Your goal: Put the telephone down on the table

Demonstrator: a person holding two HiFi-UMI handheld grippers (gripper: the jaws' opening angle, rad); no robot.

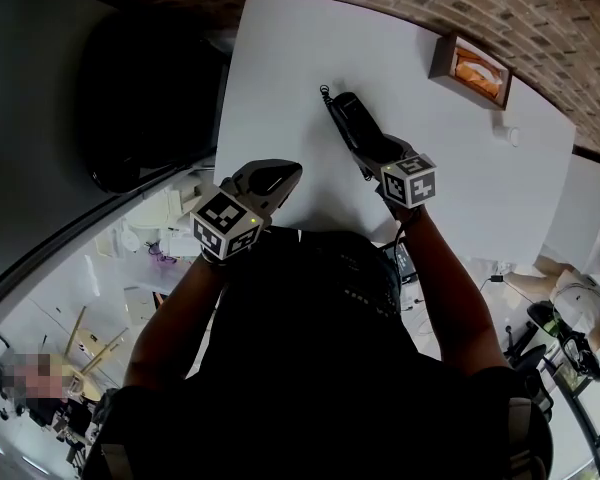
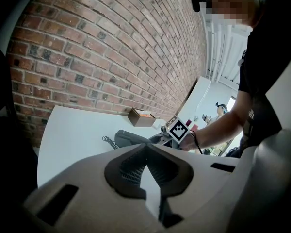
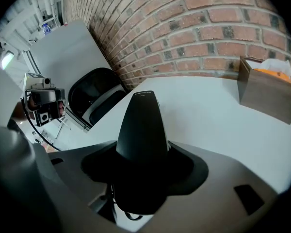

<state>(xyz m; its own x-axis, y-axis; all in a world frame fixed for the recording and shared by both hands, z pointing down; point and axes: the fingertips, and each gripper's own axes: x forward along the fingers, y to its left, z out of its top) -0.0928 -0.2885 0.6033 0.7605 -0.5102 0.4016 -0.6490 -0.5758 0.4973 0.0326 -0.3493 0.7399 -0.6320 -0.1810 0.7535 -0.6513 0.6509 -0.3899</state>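
Observation:
The telephone (image 1: pixel 350 120) is a black handset with a coiled cord at its far end. My right gripper (image 1: pixel 367 155) is shut on it and holds it low over the white table (image 1: pixel 280 58); whether it touches the top I cannot tell. In the right gripper view the handset (image 3: pixel 143 125) sticks out between the jaws of the right gripper (image 3: pixel 143 152). The left gripper view shows the telephone (image 2: pixel 131 139) from the side. My left gripper (image 1: pixel 280 175) hovers at the table's near edge, shut and holding nothing, its tips together in its own view (image 2: pixel 146 147).
A wooden tissue box (image 1: pixel 470 68) stands at the table's far right by the brick wall, also seen as the box (image 3: pixel 269 89) in the right gripper view. A black chair (image 1: pixel 145 98) stands left of the table.

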